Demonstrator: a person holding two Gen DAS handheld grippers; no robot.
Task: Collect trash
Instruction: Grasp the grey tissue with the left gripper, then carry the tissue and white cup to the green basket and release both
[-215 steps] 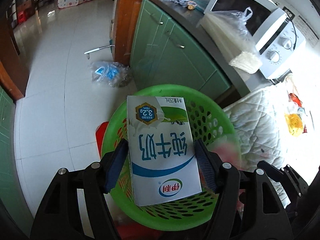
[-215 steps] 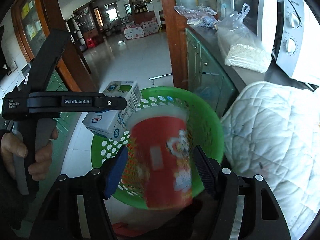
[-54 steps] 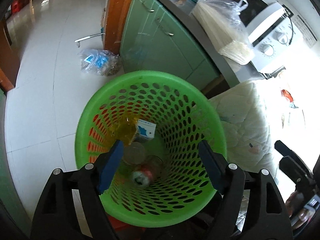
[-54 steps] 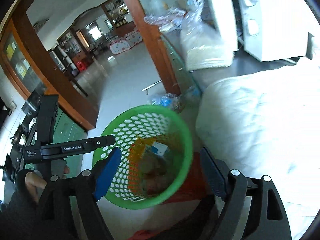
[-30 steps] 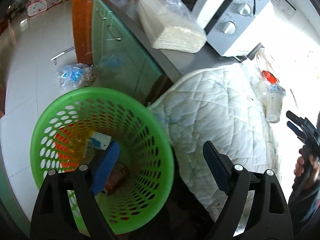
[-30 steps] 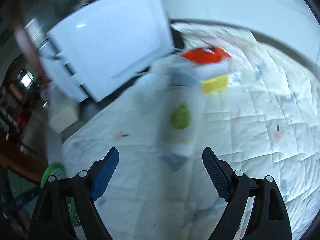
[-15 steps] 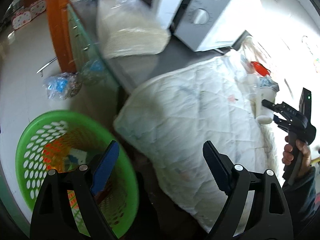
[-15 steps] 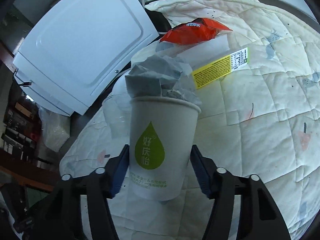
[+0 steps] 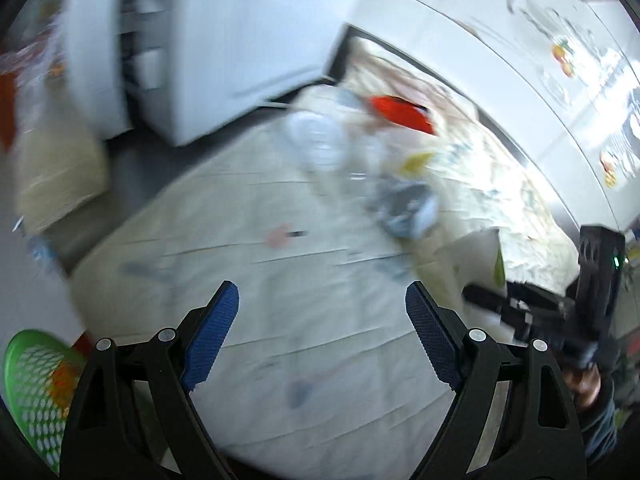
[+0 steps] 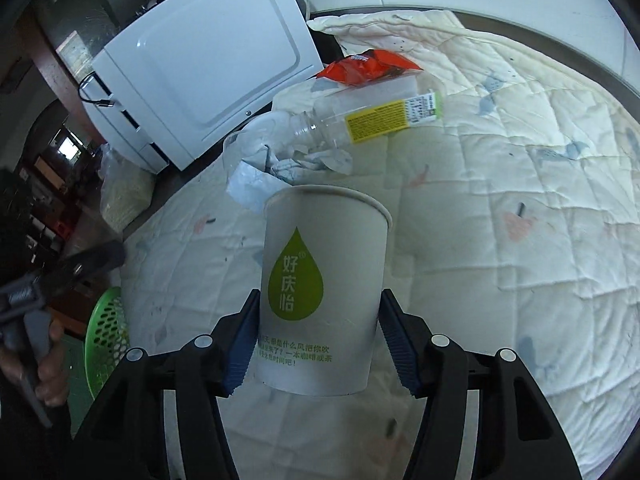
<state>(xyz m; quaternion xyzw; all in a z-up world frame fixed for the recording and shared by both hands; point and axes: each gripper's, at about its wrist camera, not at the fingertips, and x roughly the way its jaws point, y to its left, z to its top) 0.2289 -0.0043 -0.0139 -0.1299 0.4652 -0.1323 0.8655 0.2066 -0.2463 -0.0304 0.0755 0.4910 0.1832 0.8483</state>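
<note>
A white paper cup point(image 10: 324, 300) with a green drop logo stands upright between my right gripper's point(image 10: 320, 344) blue pads, which press on its sides; it is shut on the cup. Behind the cup on the quilted cloth point(image 10: 500, 208) lie crumpled paper point(image 10: 288, 168), a clear plastic bottle point(image 10: 360, 120) and a red wrapper point(image 10: 368, 66). My left gripper point(image 9: 320, 300) hangs open over the quilt, nothing between its fingers. The left wrist view is blurred; it shows the crumpled paper point(image 9: 404, 208), red wrapper point(image 9: 400, 114) and the cup point(image 9: 468, 264) at the right.
The green perforated basket point(image 9: 28, 372) stands on the floor off the table's left edge, also seen as basket point(image 10: 106, 320). A white microwave point(image 10: 208, 64) sits at the back left. A bag of pale contents point(image 10: 124, 192) lies on the counter.
My right gripper closed onto the paper cup and drew it away from the crumpled paper. My left gripper swung from above the basket to over the quilted table, staying open.
</note>
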